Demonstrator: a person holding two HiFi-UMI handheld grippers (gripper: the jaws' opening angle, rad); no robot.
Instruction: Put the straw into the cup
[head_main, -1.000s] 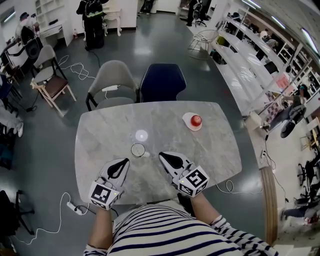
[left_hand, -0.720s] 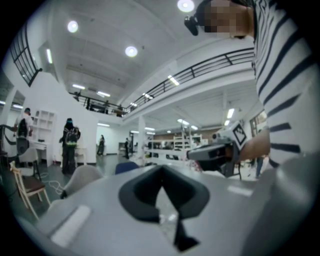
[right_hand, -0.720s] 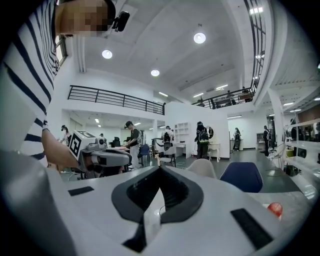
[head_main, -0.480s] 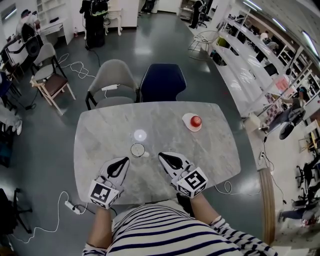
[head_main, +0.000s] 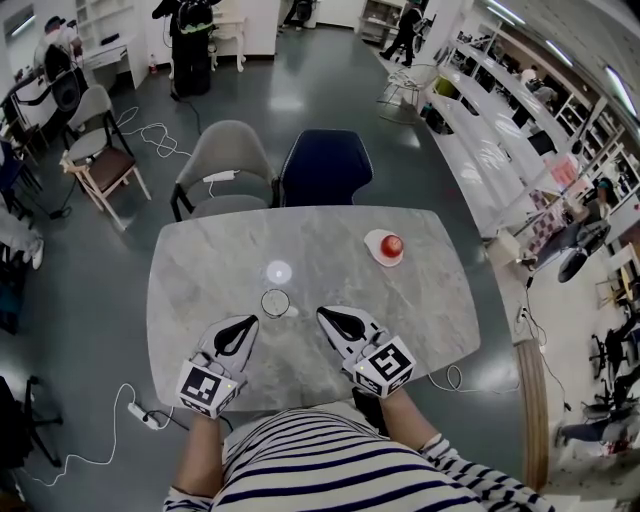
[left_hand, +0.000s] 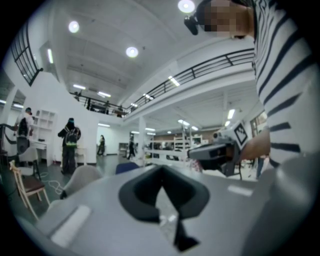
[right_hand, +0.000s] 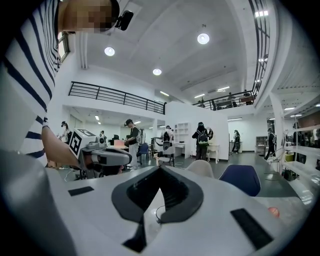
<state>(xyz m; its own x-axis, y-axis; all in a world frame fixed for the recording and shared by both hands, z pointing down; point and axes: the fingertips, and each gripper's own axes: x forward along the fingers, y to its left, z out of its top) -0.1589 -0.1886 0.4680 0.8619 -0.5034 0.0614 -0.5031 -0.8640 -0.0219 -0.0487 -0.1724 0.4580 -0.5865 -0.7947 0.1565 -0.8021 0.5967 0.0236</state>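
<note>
Cup (head_main: 275, 300) stands upright on the table (head_main: 420, 310), mouth up. Left gripper (head_main: 238, 328) sits just near-left of the cup and right gripper (head_main: 330, 316) just right of it. Both sets of jaws are pressed together on nothing. The straw is not resolved. A small pale bit (head_main: 291, 310) at the cup's right side may be it, long axis unreadable. If so, the right gripper is nearer.

Both forearms reach forward; the left gripper (head_main: 245, 323) and right gripper (head_main: 325, 313) point ahead, jaws closed tip to tip, empty.
</note>
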